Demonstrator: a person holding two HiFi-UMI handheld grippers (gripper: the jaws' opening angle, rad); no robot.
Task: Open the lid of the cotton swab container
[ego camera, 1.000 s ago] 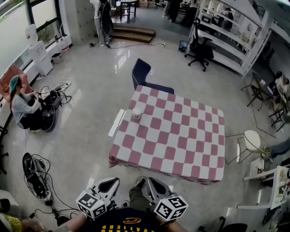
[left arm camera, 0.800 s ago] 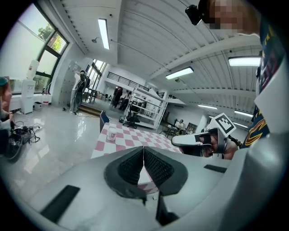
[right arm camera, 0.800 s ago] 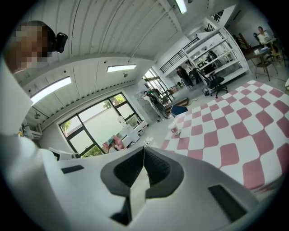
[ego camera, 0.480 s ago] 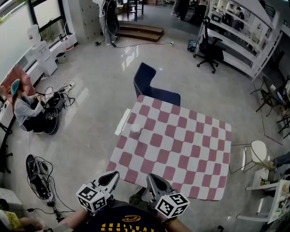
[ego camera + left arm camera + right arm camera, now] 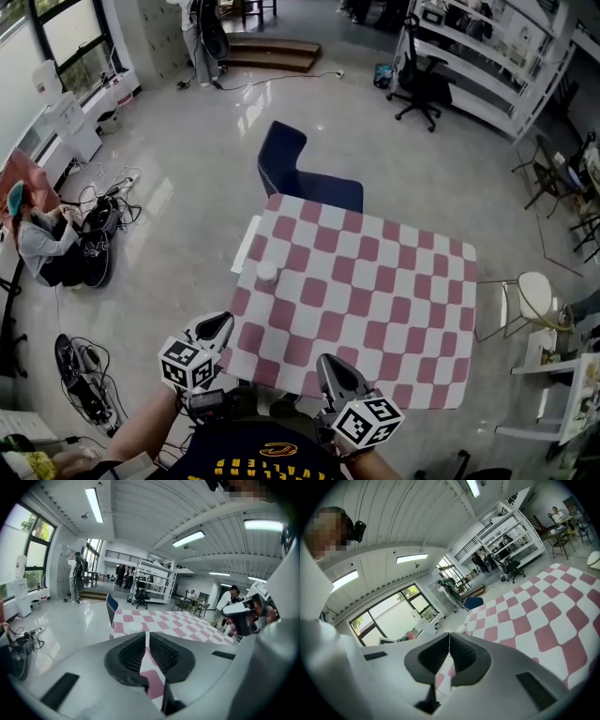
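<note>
The left hand-held gripper (image 5: 218, 327), at 7 o'clock in the head view, has its 2 jaws pressed together on nothing and points toward 1 o'clock. The right hand-held gripper (image 5: 328, 362), at 5 o'clock, is equally closed and empty, pointing toward 11 o'clock.

L gripper (image 5: 221, 324), R gripper (image 5: 329, 362) now nearer table (image 5: 375, 292).

The container (image 5: 267, 273) sits on the desk (image 5: 375, 300) close to its left edge, well apart from both grippers. A chair (image 5: 298, 169) stands at the desk's far side toward the left corner, and a stool (image 5: 530, 295) stands off the right edge. The left gripper (image 5: 222, 323) is by the near left corner, the right gripper (image 5: 328, 361) at the near edge.
</note>
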